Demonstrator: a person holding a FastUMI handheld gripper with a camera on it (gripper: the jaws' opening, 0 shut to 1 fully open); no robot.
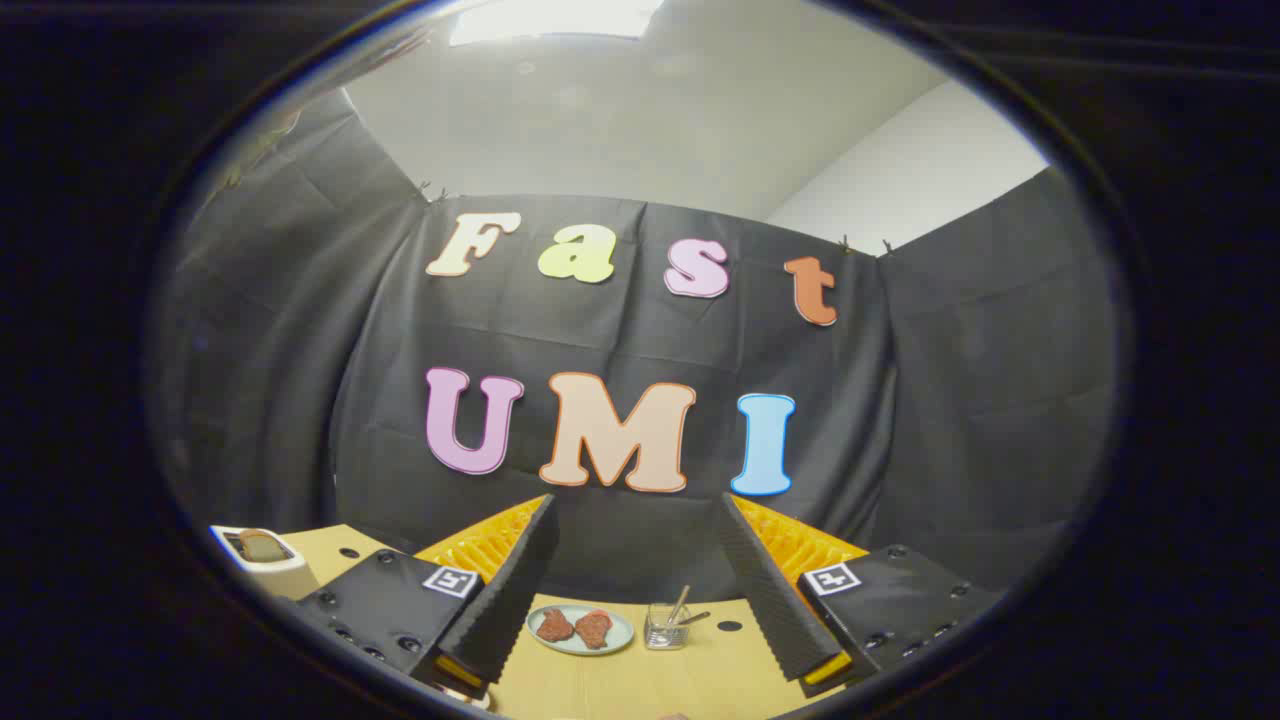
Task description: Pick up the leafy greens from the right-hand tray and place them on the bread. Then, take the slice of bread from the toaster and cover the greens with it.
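Fingers spread wide, holding nothing, raised above the desk. Between and beyond them: plate with two reddish pieces, glass cup holding utensils. Toaster, apparently with bread in its slot, lies beyond the left finger, ready for retrieval.

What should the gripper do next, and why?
Probably tip down toward the table. The gripper is open and holds nothing, and it looks mostly at the booth wall. Between its fingers sit a plate with two brown pieces and a small glass; the toaster stands off beside one finger.
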